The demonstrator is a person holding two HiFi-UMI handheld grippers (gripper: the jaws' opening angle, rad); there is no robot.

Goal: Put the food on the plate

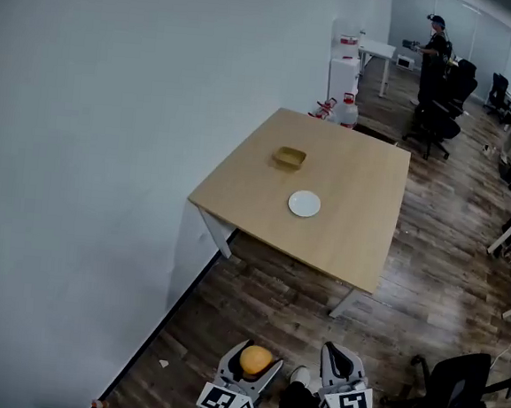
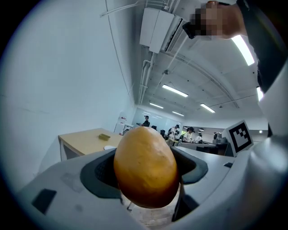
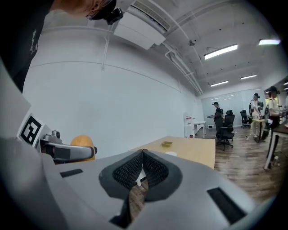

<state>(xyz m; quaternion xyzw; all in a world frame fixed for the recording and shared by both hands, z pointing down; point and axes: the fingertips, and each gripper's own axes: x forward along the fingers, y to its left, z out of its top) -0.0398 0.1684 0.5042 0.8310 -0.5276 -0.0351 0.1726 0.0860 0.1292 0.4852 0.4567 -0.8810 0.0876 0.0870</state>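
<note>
1. At the near edge of the head view, above the wooden floor (image 1: 273, 311), the left gripper (image 1: 254, 357) and the right gripper (image 1: 338, 360) are held side by side. Both are well apart from the counter (image 1: 359, 186).
2. Left gripper: the jaws pinch the food (image 1: 256, 360), an orange-brown, egg-shaped item with a smooth skin. In the left gripper view the food (image 2: 145, 167) stands upright between the two dark jaw pads, fills the gap between them and rises above their tips.
3. Right gripper: in the right gripper view the jaws are pressed together, ribbed pad against ribbed pad. Only a sliver of floor shows below the contact line. The food appears at the left of this view, behind one jaw of the left gripper.
4. Counter: a light wooden top on white legs. Its left edge stands close to the white wall (image 1: 92, 140).
5. Plate (image 1: 304, 203): small, round and white. It lies flat on the counter, toward the near half of the top, with bare wood on all sides.
6. Tray (image 1: 289, 157): a small, shallow, olive-tan container. It lies on the counter just beyond the plate, to the far left of it and not touching it.
7. Far end of the room: a white water dispenser (image 1: 344, 69) stands against the wall beyond the counter. A person (image 1: 435, 47) stands further back beside a white desk, and black office chairs (image 1: 441, 113) stand on the floor to the right.
8. Near right: another black office chair (image 1: 461, 394) stands on the floor beside the right gripper.
</note>
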